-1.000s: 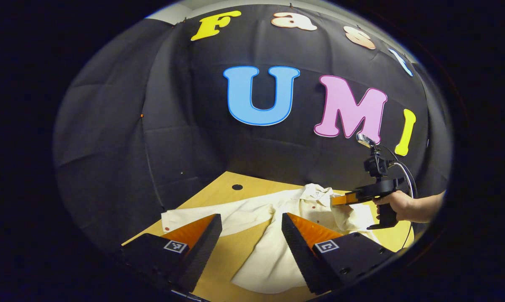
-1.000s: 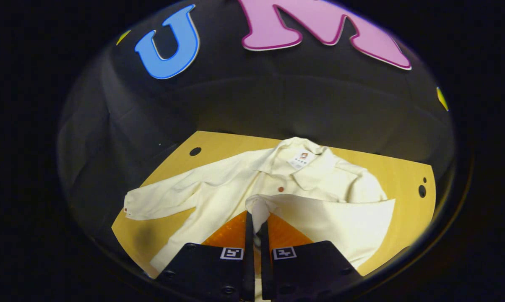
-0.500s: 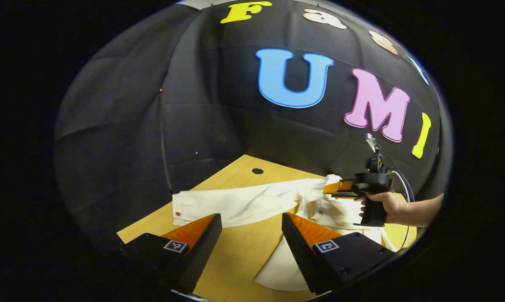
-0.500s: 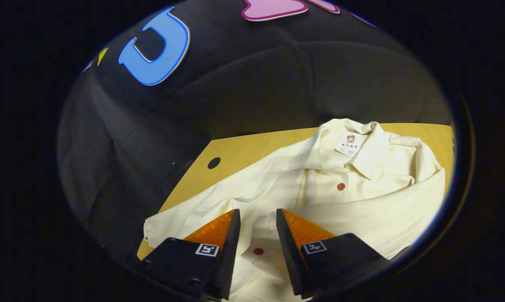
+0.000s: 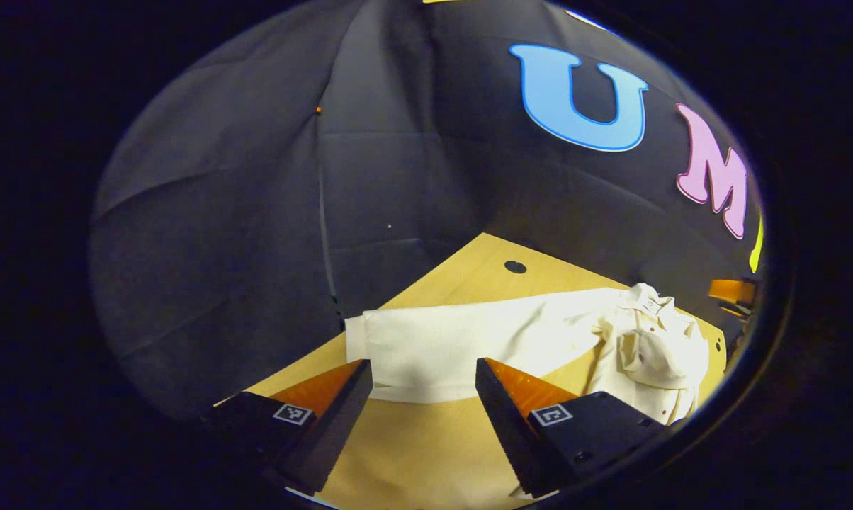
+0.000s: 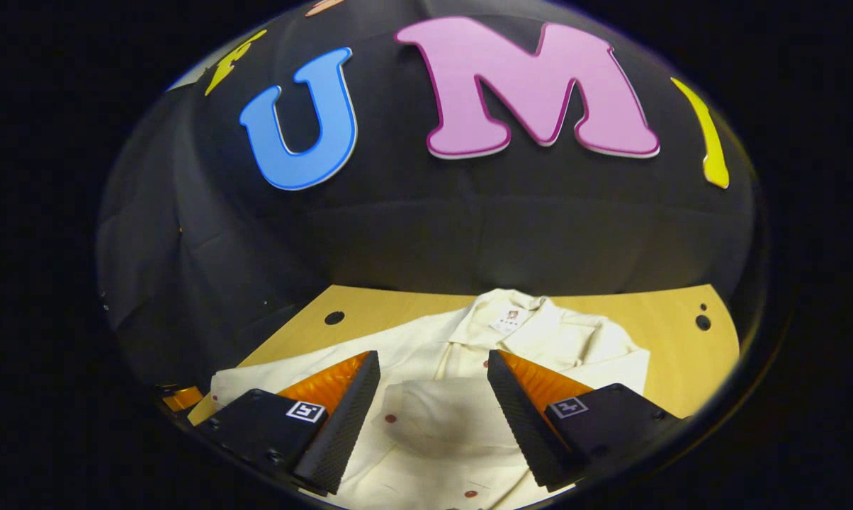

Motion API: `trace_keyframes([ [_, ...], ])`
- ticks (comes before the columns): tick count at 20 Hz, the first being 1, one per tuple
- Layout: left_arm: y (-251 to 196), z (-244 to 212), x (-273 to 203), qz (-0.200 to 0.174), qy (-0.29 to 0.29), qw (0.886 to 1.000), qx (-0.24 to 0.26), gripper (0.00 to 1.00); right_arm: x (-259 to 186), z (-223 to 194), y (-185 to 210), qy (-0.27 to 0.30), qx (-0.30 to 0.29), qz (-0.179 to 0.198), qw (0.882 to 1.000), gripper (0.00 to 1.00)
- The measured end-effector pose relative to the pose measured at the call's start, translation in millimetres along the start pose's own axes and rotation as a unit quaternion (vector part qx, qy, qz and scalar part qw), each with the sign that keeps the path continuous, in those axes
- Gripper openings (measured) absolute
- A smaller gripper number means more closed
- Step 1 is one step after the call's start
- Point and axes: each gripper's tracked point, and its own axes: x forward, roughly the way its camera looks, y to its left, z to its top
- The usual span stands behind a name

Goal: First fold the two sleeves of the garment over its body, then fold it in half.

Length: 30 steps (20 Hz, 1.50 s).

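Observation:
A cream button-up shirt (image 6: 540, 340) lies face up on the wooden table (image 6: 674, 319), collar (image 6: 511, 319) toward the back wall. One sleeve (image 6: 433, 411) lies folded across the chest, just below my open right gripper (image 6: 433, 358), which holds nothing. The other sleeve (image 5: 455, 347) stretches flat out to the side. My left gripper (image 5: 423, 368) stands open just in front of that sleeve near its cuff end, apart from the cloth. The shirt body (image 5: 653, 354) lies bunched at the right of the left gripper view, with the right gripper's tip (image 5: 731, 290) beyond it.
The table (image 5: 412, 439) has small round holes (image 5: 515, 267) near its back corners, one of them a hole (image 6: 334, 317) at the left. The black cloth wall stands close behind and left of the table. Bare wood shows in front of the outstretched sleeve.
The right gripper opened, let go of the sleeve it had carried over the shirt body, and drew back. The left gripper swung left toward the outstretched sleeve.

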Motion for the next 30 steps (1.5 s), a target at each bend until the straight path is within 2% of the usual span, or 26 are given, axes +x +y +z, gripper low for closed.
trace_keyframes([
  [2, 17, -7, 25, 0.008, 0.022, 1.000, 0.003, 0.96, -28, 19, -4, -0.023, -0.019, -0.011, 0.999, 0.97],
  [8, 45, -23, 82, -0.012, 0.075, 0.997, 0.012, 0.96, -93, 59, -6, -0.079, -0.059, -0.031, 0.995, 0.97],
  [13, 39, -40, 93, -0.049, 0.121, 0.991, 0.013, 0.95, -134, 66, -30, -0.107, -0.093, -0.077, 0.987, 0.98],
  [14, 42, -43, 98, -0.047, 0.125, 0.991, 0.019, 0.87, -141, 64, -36, -0.106, -0.092, -0.084, 0.987, 0.97],
  [15, 44, -43, 102, -0.047, 0.120, 0.991, 0.025, 0.93, -147, 60, -42, -0.105, -0.091, -0.089, 0.986, 0.97],
  [16, 45, -44, 99, -0.048, 0.126, 0.990, 0.030, 0.90, -153, 59, -48, -0.106, -0.090, -0.097, 0.986, 0.97],
  [18, 49, -43, 100, -0.048, 0.132, 0.989, 0.045, 0.77, -163, 58, -64, -0.116, -0.094, -0.119, 0.982, 0.97],
  [20, 41, -45, 96, -0.054, 0.143, 0.987, 0.042, 0.42, -170, 52, -78, -0.113, -0.091, -0.133, 0.980, 0.97],
  [23, 31, -41, 101, -0.035, 0.154, 0.987, 0.031, 0.07, -186, 50, -101, -0.118, -0.083, -0.155, 0.977, 0.97],
  [26, -15, -7, 84, -0.074, 0.123, 0.989, 0.041, 0.06, -205, 52, -128, -0.126, -0.083, -0.180, 0.972, 0.97],
  [30, -123, 48, 49, -0.161, 0.067, 0.983, 0.059, 0.06, -235, 58, -173, -0.141, -0.079, -0.219, 0.962, 0.97],
])
